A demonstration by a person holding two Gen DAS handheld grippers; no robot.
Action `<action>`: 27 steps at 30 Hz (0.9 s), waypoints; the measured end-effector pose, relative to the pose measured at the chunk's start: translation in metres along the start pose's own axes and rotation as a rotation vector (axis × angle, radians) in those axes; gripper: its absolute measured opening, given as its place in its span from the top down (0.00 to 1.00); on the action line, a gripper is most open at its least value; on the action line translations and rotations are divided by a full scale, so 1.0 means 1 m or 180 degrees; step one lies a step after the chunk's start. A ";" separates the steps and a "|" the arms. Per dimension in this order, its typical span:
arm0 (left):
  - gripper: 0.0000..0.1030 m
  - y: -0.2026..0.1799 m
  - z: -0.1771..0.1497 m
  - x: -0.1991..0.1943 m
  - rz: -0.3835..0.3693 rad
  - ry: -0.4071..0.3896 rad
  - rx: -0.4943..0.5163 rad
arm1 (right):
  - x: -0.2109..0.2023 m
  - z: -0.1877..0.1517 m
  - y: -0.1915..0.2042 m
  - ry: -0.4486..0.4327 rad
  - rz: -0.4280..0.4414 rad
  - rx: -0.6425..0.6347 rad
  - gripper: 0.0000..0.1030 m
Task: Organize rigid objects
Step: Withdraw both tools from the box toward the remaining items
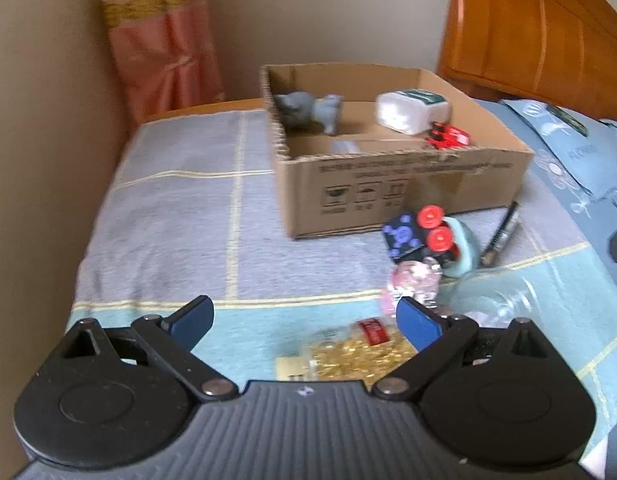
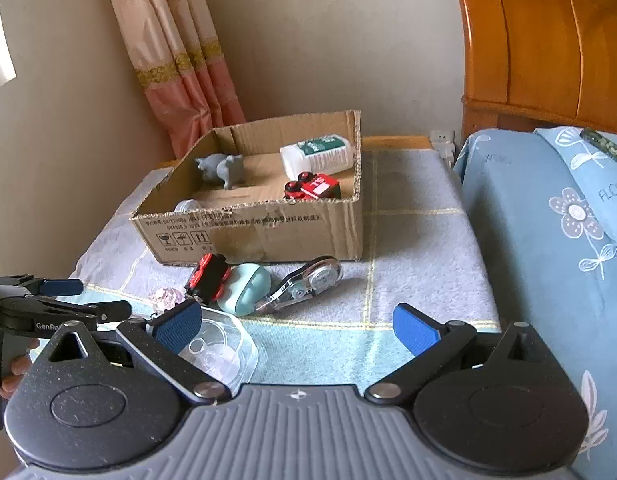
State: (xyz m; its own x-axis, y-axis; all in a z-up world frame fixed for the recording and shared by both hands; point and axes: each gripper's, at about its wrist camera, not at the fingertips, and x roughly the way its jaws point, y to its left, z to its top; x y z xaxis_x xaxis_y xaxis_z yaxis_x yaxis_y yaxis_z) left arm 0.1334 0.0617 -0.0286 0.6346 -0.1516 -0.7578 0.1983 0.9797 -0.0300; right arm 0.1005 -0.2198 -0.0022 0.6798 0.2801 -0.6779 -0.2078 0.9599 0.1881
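A cardboard box [image 1: 408, 184] [image 2: 260, 232] stands on the checked cloth and holds a grey animal figure [image 1: 308, 112] [image 2: 222, 170], a white bottle [image 1: 412, 112] [image 2: 318, 154] and a red toy car [image 1: 448, 136] [image 2: 312, 187]. In front of it lie a black toy car with red wheels [image 1: 432, 228] [image 2: 208, 278], a teal case [image 2: 246, 288], a correction tape [image 2: 304, 284], a pink crystal [image 1: 416, 280] and a clear container [image 2: 224, 350]. My left gripper [image 1: 304, 320] is open above a bag of gold pieces [image 1: 356, 356]. My right gripper [image 2: 296, 328] is open and empty.
A pen [image 1: 500, 236] lies right of the teal case. A clear glass item [image 1: 492, 300] lies by my left gripper's right finger. A blue floral pillow [image 2: 556, 240] and a wooden headboard [image 2: 548, 40] are on the right. A curtain [image 2: 180, 60] hangs behind.
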 end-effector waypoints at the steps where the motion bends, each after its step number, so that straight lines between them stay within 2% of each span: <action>1: 0.05 -0.003 0.001 0.002 -0.0036 0.0006 0.0029 | 0.002 0.000 0.000 0.0017 0.0000 0.0002 0.00; 11: 0.05 -0.019 0.011 0.017 -0.0224 0.0056 0.0093 | 0.021 -0.001 -0.003 0.0170 -0.0020 0.0048 0.00; 14: 0.05 -0.023 0.014 0.023 -0.0172 0.0077 0.0152 | 0.025 -0.001 -0.003 0.0192 0.0005 0.0045 0.00; 19: 0.05 -0.007 0.016 0.022 -0.0189 0.0047 0.0024 | 0.029 -0.001 -0.006 0.0236 -0.0016 0.0054 0.00; 21: 0.05 0.003 0.015 0.020 -0.0140 0.0026 -0.0075 | 0.031 -0.002 -0.008 0.0250 -0.0014 0.0069 0.00; 27: 0.05 0.033 0.001 0.021 0.0210 0.0107 -0.0211 | 0.039 -0.003 -0.008 0.0314 -0.0012 0.0065 0.00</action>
State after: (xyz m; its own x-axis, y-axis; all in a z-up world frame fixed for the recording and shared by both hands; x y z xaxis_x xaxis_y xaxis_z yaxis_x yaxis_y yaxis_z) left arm 0.1539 0.0908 -0.0445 0.6190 -0.0830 -0.7810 0.1063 0.9941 -0.0215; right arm 0.1268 -0.2161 -0.0322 0.6078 0.2747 -0.7450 -0.1904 0.9613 0.1991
